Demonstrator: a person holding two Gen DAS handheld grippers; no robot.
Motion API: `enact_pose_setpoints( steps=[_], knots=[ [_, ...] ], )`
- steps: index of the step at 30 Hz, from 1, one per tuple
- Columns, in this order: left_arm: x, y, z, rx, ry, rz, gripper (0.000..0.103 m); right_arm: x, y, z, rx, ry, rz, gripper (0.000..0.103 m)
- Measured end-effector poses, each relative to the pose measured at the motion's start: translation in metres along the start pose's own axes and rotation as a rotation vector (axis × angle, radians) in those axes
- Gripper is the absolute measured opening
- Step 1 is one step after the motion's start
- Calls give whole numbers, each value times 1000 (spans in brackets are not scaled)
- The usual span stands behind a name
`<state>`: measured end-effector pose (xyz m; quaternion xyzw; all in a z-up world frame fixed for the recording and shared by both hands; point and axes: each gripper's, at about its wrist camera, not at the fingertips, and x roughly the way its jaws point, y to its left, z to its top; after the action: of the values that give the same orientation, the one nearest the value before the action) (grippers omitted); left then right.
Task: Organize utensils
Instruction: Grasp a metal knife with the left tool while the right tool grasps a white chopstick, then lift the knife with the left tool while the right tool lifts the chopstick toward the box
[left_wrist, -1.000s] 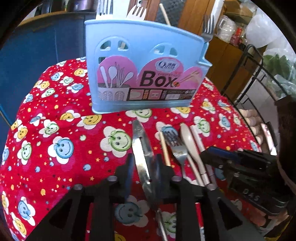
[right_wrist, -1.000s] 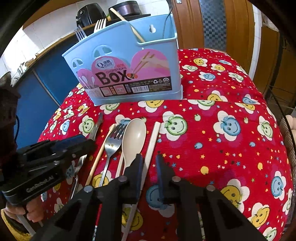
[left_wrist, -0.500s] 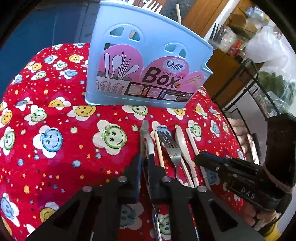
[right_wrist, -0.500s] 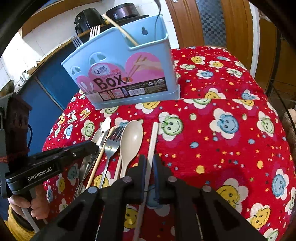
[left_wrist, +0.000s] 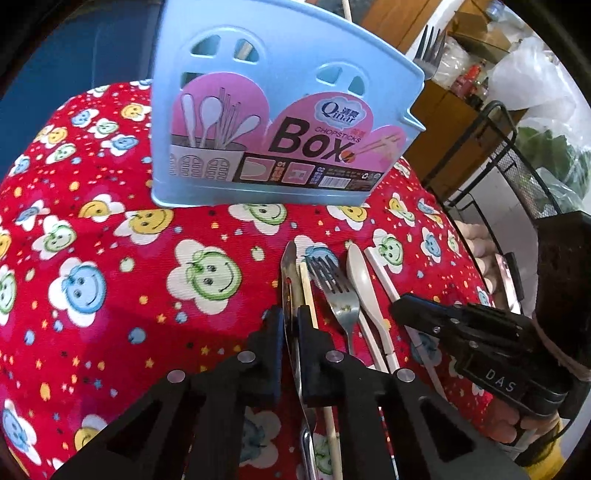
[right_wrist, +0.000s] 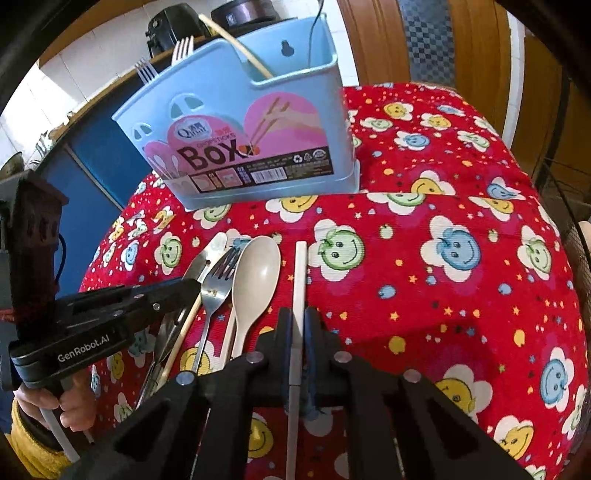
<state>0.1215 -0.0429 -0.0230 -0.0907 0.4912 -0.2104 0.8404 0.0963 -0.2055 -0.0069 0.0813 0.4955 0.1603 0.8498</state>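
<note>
While the left gripper sits low over the red smiley-face cloth covering the bench, its jaws are clenched on the blade of a metal knife, which lies flat and points toward the blue utensil box. Just right of the knife lie a wooden chopstick, a metal fork, a beige spoon and a white chopstick, side by side in a row. The box stands upright behind them, with a fork head showing above its right end. The right gripper reaches in from the right, over the white chopstick.

From the right wrist view, the right gripper has its jaws closed on the white chopstick, which rests on the cloth and points at the box. To its left lie the spoon, the fork, the wooden chopstick and the knife. The left gripper covers the knife's middle. Two forks and a leaning chopstick stand in the box.
</note>
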Motion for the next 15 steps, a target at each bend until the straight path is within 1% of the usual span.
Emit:
enact_pose_setpoints(
  steps=[3, 8, 15],
  knots=[
    [3, -4, 3, 15, 7, -3, 6, 3, 0, 5, -6, 20, 0, 9],
    [-1, -9, 2, 39, -15, 6, 4, 4, 4, 10, -35, 36, -16, 8],
    [-27, 0, 0, 13, -85, 3, 3, -16, 8, 8, -18, -33, 16, 8]
  ],
)
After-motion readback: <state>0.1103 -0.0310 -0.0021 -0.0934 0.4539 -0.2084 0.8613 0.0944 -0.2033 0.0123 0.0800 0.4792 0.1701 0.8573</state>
